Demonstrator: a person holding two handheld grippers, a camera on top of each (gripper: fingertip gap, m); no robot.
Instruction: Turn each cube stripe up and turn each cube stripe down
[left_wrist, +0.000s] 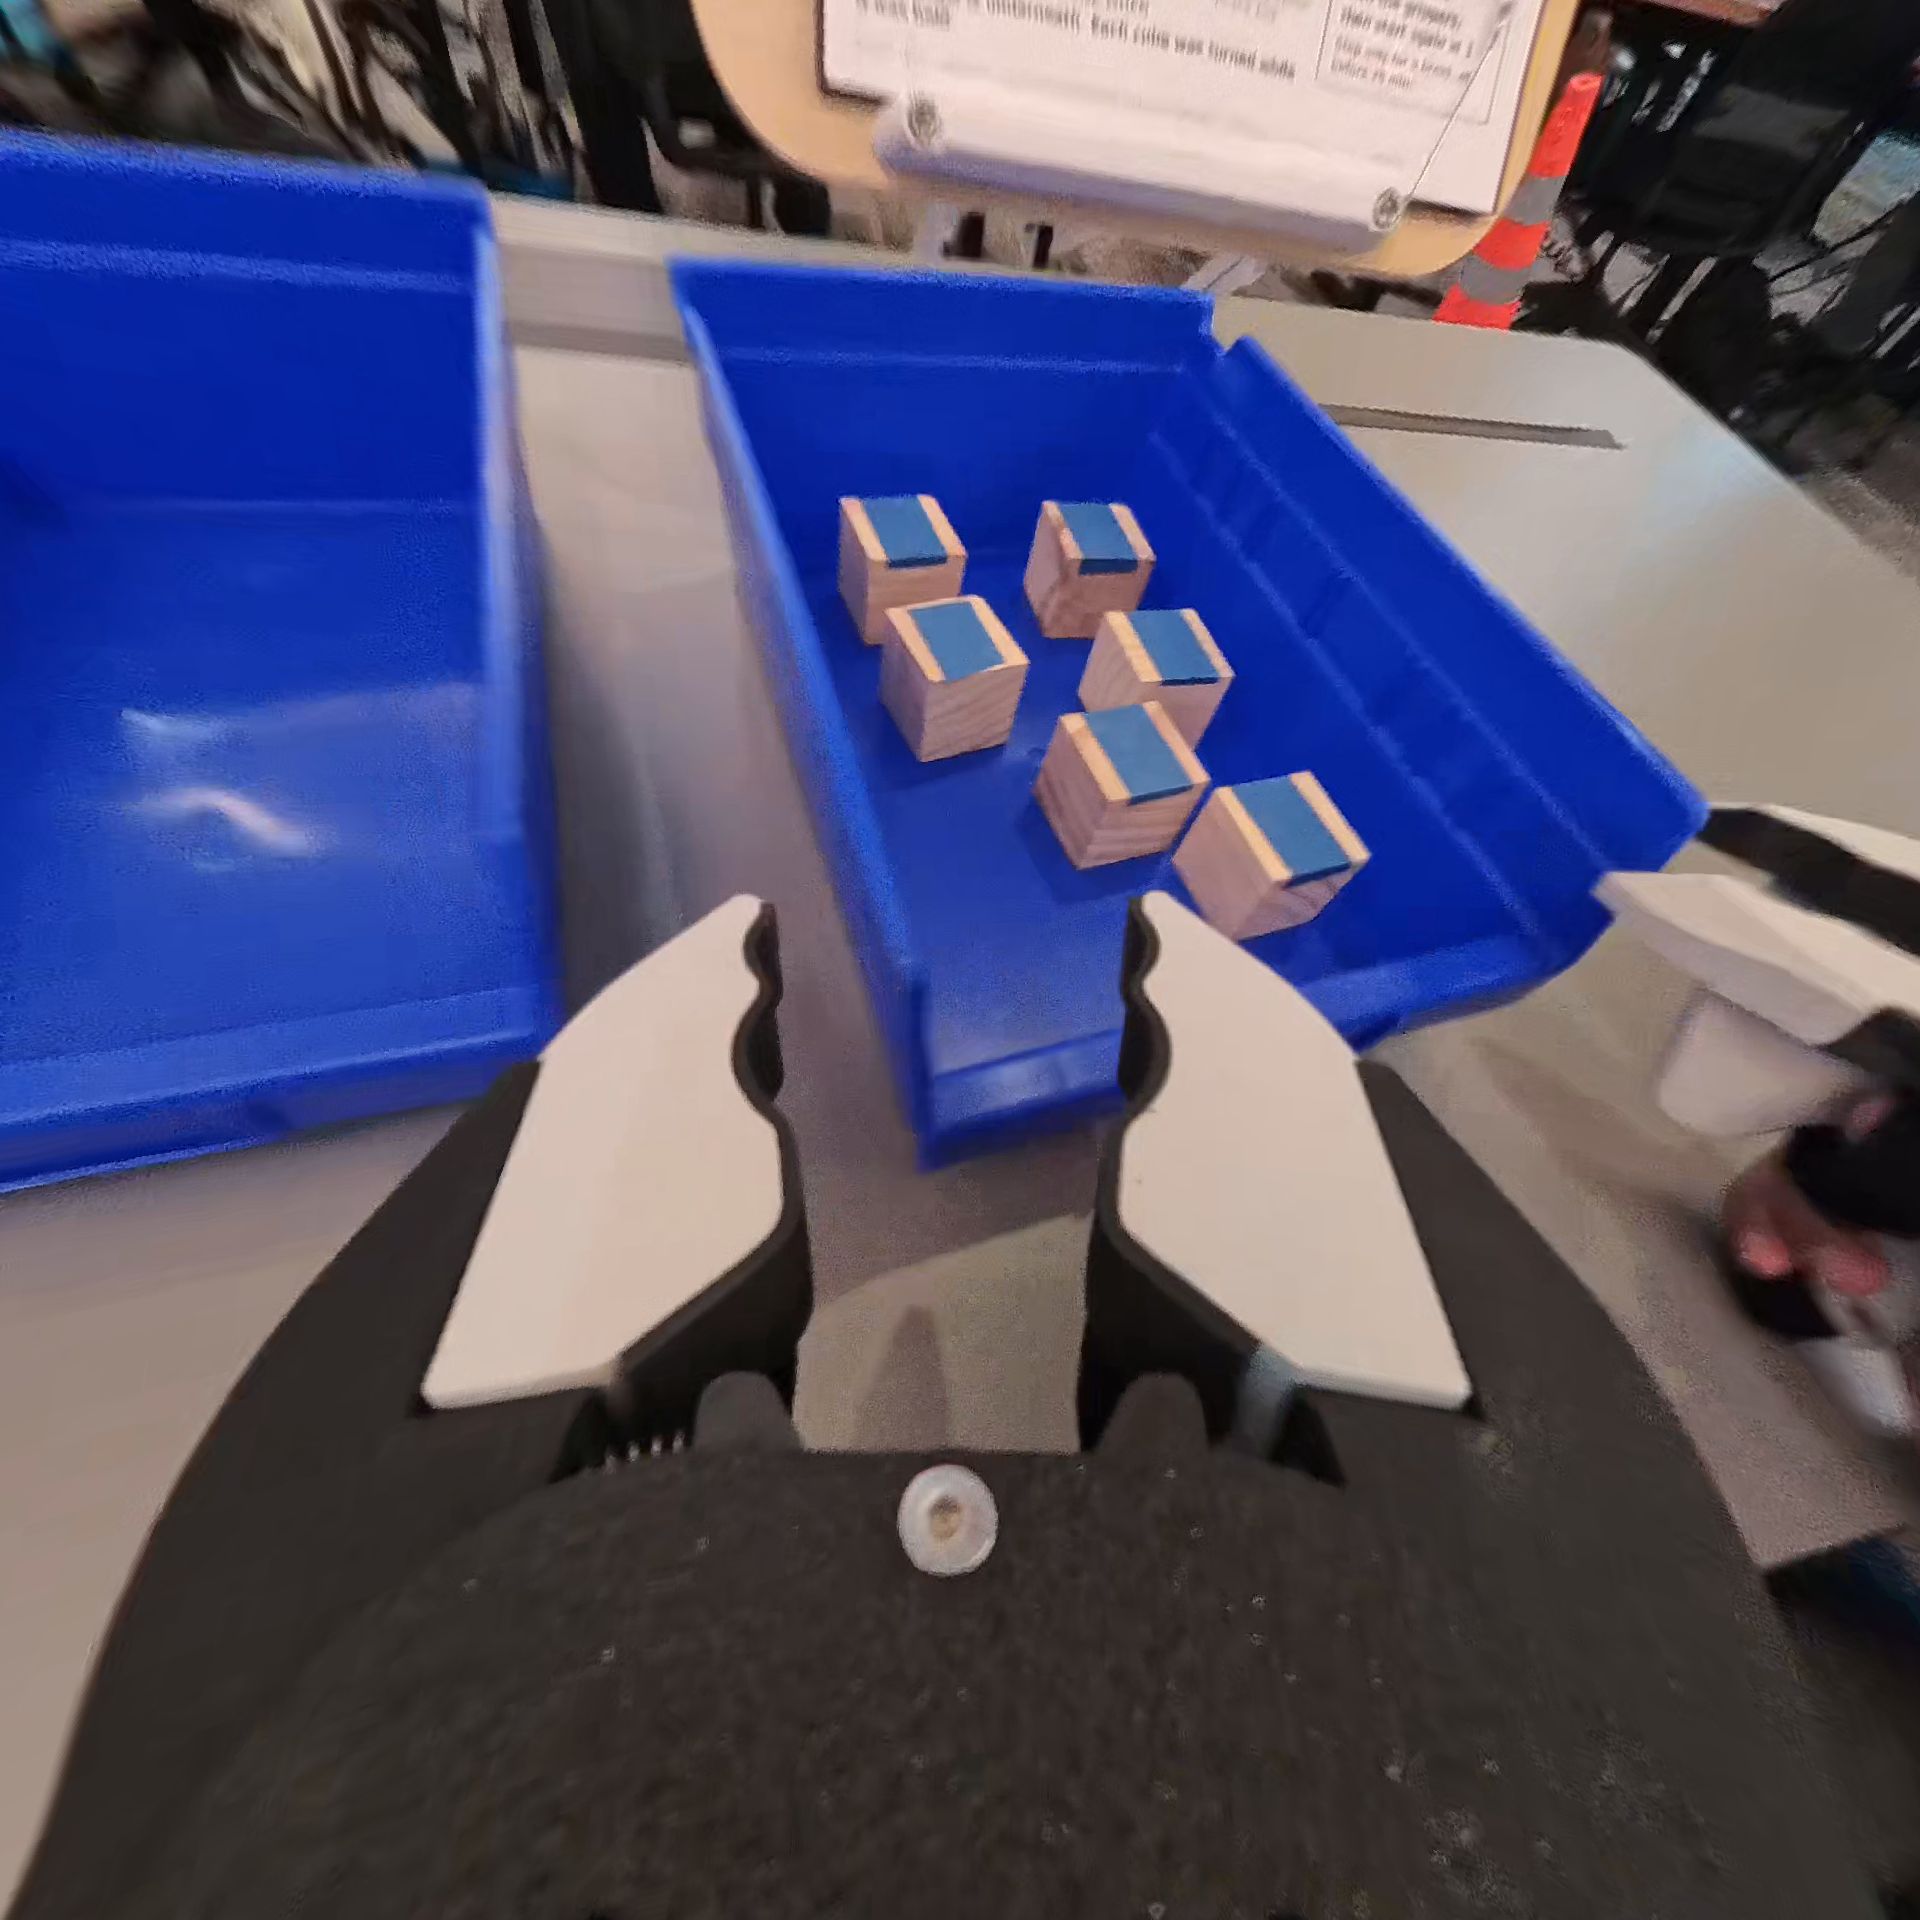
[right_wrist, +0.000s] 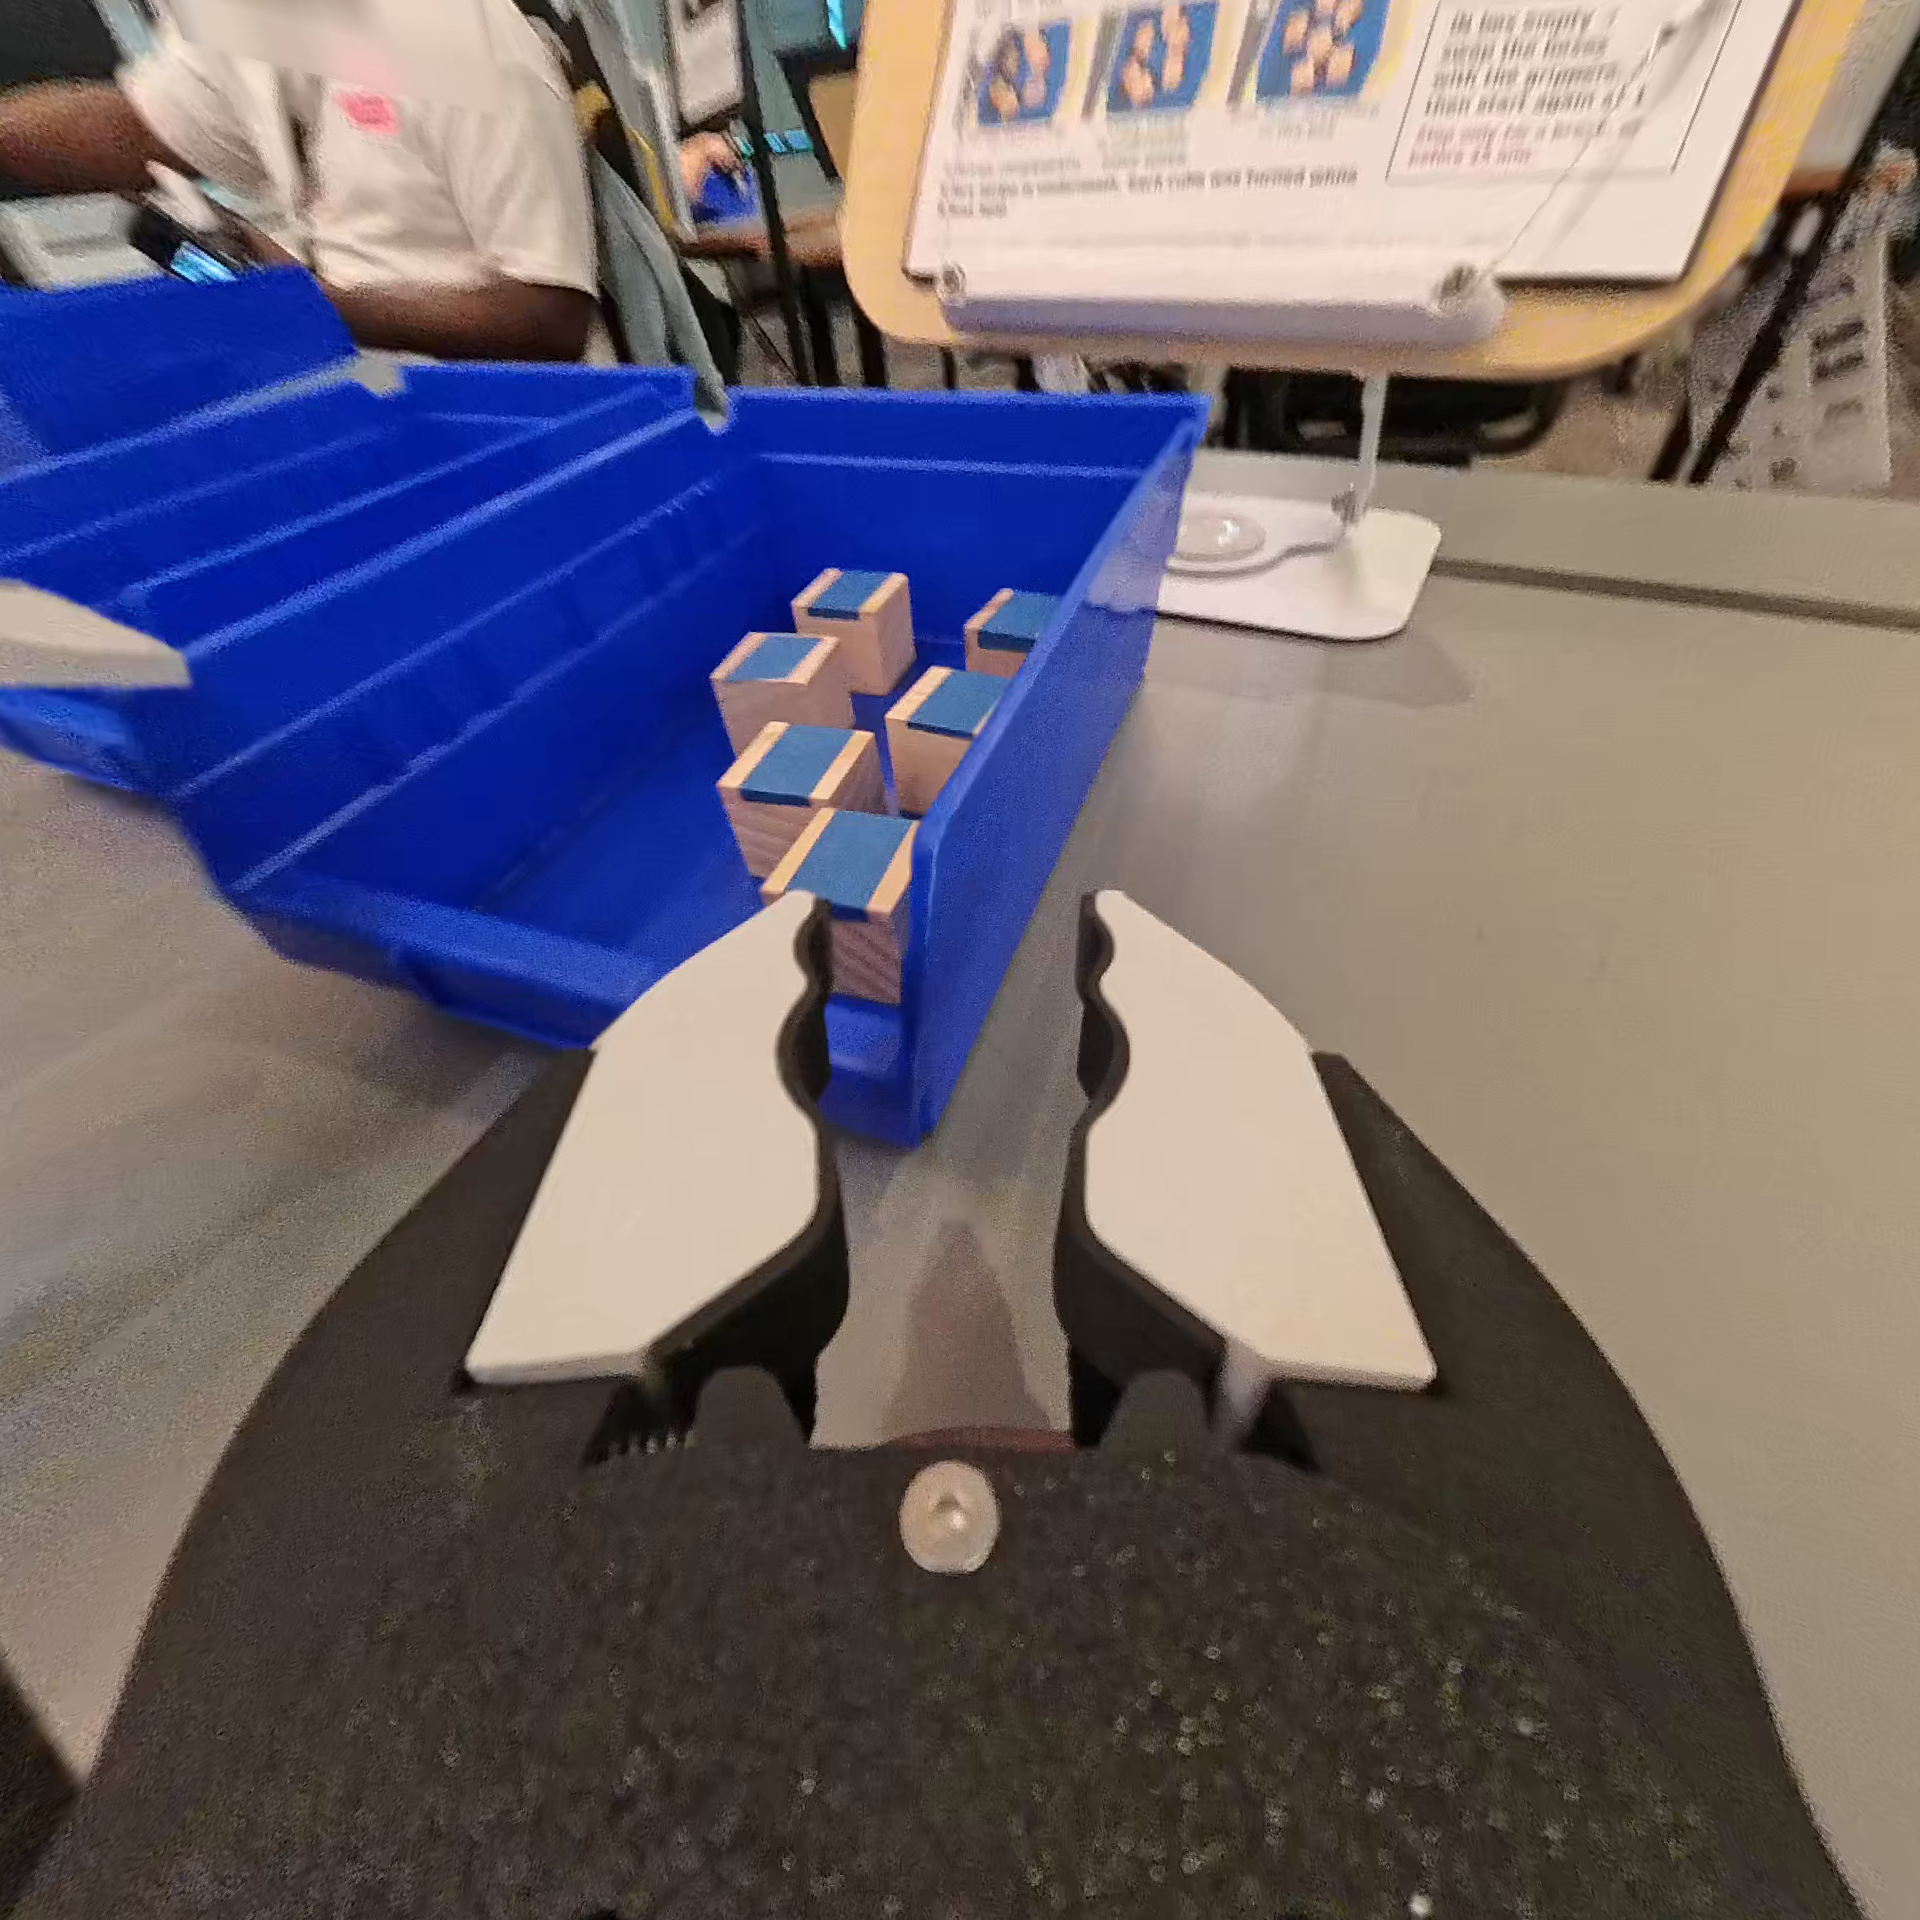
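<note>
Both grippers, left & right, fingers spread wide, holding nothing, near striped cubes.

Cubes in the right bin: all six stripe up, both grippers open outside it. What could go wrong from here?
1. The cubes sit close together, some apparently touching; an open finger going in for one may knock a neighbour over.
2. The nearest cube stands by the bin wall, leaving the right gripper little finger room there.
3. The left gripper hovers above the near rim and could clip it going in.
</note>
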